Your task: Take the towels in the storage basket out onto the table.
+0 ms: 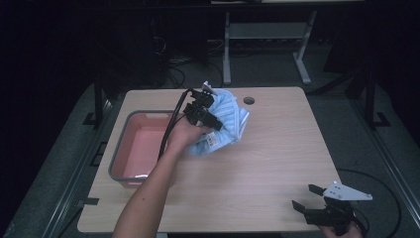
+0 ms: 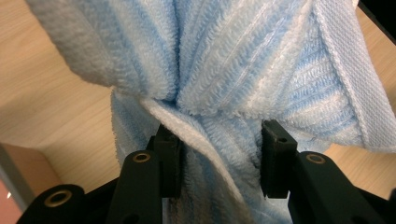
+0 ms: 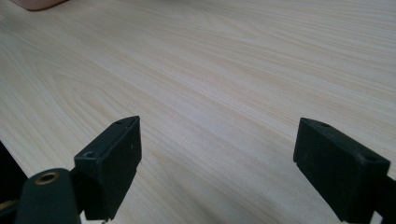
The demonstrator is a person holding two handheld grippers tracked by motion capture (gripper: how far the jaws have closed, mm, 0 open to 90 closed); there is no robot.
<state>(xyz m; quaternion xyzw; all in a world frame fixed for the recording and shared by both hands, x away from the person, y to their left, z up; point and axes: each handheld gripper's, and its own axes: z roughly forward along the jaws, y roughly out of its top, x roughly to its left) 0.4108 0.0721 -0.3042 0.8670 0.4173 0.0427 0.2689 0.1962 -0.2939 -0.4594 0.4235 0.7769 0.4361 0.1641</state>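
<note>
Towel, one in number, blue-and-white striped terry, hangs bunched from my left gripper over the middle of the table, just right of the basin. In the left gripper view, a gathered fold of the towel passes between my two black jaws, which press into it from both sides; the cloth spreads wide beyond them and a white hem runs down its right edge. A small white label shows at the towel's lower edge in the high view.

My right gripper rests low at the table's near right corner, well apart from the towel, its jaws spread wide with nothing between them. In the right gripper view, bare pale wood grain lies under the gripper.

Surface: one light wooden table with a round hole near its far edge. One pink basin with a grey rim sits on the table's left side. Room: dark, grey floor, a white desk frame beyond the table, cables on the floor.

Count: two grippers, one towel, one basin.
</note>
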